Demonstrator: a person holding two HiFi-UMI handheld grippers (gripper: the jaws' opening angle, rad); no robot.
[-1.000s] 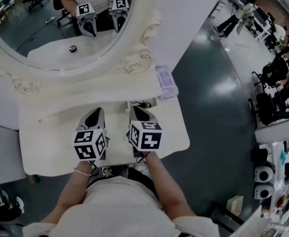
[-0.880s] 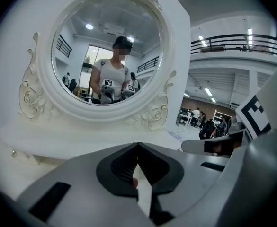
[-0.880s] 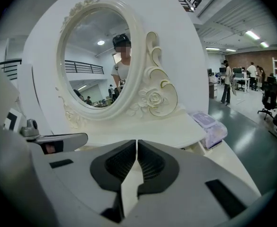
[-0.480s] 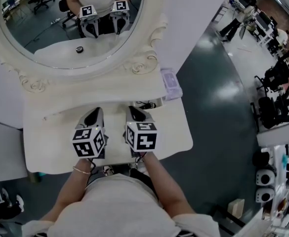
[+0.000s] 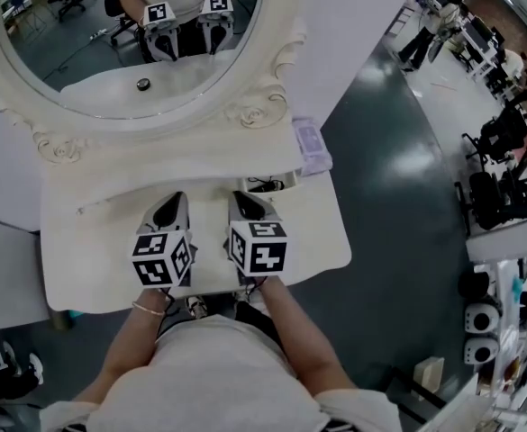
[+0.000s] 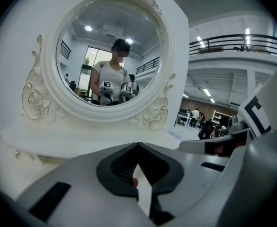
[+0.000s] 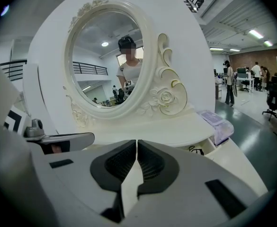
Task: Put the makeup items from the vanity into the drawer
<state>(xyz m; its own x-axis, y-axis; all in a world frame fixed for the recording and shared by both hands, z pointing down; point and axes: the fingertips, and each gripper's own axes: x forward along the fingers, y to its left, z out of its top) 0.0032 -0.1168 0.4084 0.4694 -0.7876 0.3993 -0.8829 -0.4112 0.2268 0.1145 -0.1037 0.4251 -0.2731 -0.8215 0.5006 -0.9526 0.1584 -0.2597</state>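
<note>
Both grippers hover side by side over the middle of the white vanity top (image 5: 92,259). My left gripper (image 5: 169,207) has its jaw tips together and nothing clearly held. My right gripper (image 5: 248,203) is shut and empty too. A lilac box (image 5: 309,147) lies on the right end of the shelf (image 5: 155,165) under the mirror; it also shows in the right gripper view as a lilac box (image 7: 216,122). Just below it a small drawer (image 5: 268,184) stands open with something black inside. A thin pale stick (image 5: 96,206) lies on the top at the left.
The oval mirror (image 5: 110,52) in its ornate frame rises behind the shelf and reflects both grippers and a small dark round thing. Grey floor lies to the right of the vanity, with desks, chairs and people far off.
My right gripper has shifted a little to the left, closer to the left gripper. The left gripper has stayed where it was. Both sets of jaws look the same as before.
</note>
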